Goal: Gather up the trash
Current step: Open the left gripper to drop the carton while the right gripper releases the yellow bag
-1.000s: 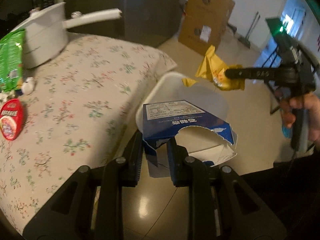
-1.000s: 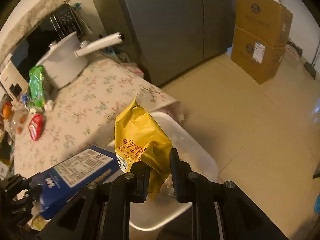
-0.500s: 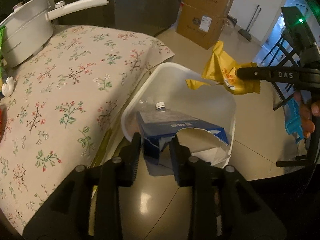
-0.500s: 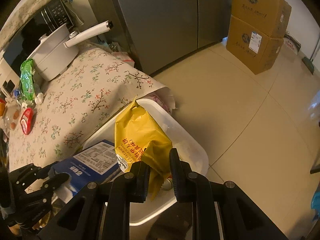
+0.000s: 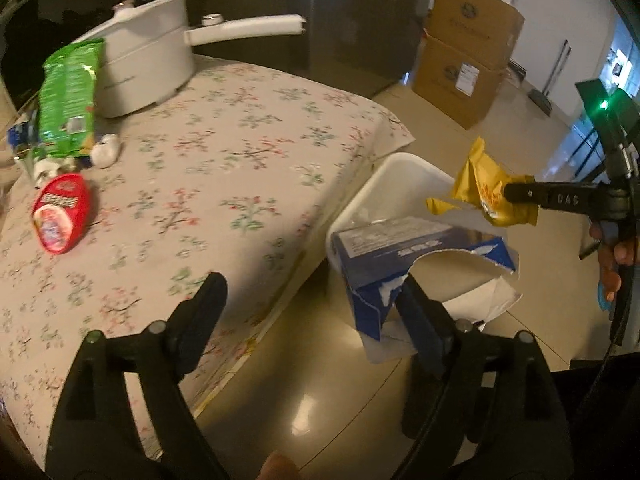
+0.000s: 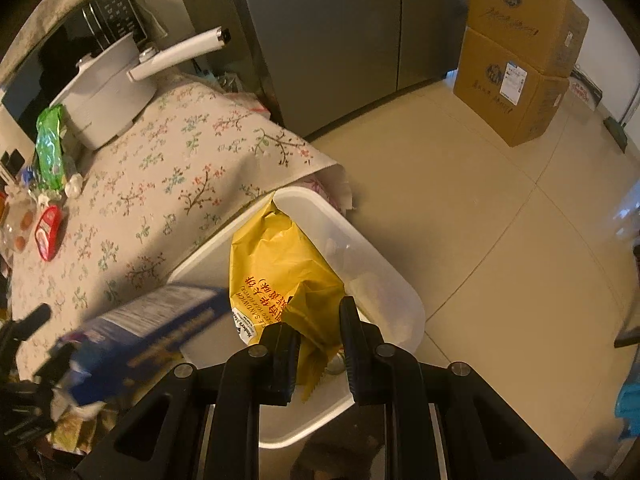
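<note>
My left gripper (image 5: 312,280) stands over the table edge, its jaws opening wide. The torn blue carton (image 5: 416,248) leans against the right finger only, loose above the white bin (image 5: 400,172) on the floor. It looks blurred in the right wrist view, blue carton (image 6: 152,328). My right gripper (image 6: 316,320) is shut on a yellow snack wrapper (image 6: 280,272) and holds it above the bin (image 6: 384,276). The left wrist view shows that wrapper (image 5: 484,188) hanging from the right gripper (image 5: 516,192), with a person's hand on its grip.
A floral tablecloth (image 5: 224,168) covers the table beside the bin. On it lie a green snack bag (image 5: 68,100), a red packet (image 5: 60,216) and a white long-handled pot (image 5: 148,76). Stacked cardboard boxes (image 5: 464,68) and a grey fridge (image 6: 320,32) stand behind.
My left jaws have spread wide and let go of the blue carton, which now tips over the bin. The right gripper still grips the yellow wrapper above the bin.
</note>
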{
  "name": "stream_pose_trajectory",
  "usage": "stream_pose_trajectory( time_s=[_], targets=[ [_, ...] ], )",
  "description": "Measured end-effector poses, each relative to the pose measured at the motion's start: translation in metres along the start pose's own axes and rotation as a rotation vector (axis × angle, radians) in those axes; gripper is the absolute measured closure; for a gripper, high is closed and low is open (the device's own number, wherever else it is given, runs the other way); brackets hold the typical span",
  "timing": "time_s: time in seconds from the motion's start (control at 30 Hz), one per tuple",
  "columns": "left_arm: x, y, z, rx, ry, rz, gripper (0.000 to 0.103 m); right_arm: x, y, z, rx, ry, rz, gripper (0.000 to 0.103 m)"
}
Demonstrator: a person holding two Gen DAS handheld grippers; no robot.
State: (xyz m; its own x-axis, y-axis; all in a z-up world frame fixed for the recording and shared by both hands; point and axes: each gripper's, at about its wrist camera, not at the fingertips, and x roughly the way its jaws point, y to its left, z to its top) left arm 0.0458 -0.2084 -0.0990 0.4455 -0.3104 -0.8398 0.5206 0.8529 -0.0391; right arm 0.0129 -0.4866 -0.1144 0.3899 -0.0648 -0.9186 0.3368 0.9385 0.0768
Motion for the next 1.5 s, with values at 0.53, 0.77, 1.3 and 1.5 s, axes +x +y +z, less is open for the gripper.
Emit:
stream_pose_trajectory(
  time_s=[0.53, 0.77, 1.3, 1.5],
  targets=[
    [0.02, -0.015, 0.007, 0.041, -0.009, -0.125, 0.009, 0.015, 0.013, -0.003, -0.014, 0.053, -0.056, 0.083],
    [0.038, -0.043, 0.012, 0.12, -0.013, -0.098, 0.007, 0.016, -0.002, -0.002, 0.042, 0.064, -0.07, 0.083],
    [0.056, -0.08, 0.03, 0.121, -0.022, -0.192, 0.001, 0.012, -0.056, -0.007, 0.134, 0.07, -0.071, 0.082],
    [0.071, -0.065, 0.029, 0.045, 0.038, -0.135, 0.001, 0.015, -0.063, -0.01, 0.131, 0.09, -0.052, 0.082]
  ],
)
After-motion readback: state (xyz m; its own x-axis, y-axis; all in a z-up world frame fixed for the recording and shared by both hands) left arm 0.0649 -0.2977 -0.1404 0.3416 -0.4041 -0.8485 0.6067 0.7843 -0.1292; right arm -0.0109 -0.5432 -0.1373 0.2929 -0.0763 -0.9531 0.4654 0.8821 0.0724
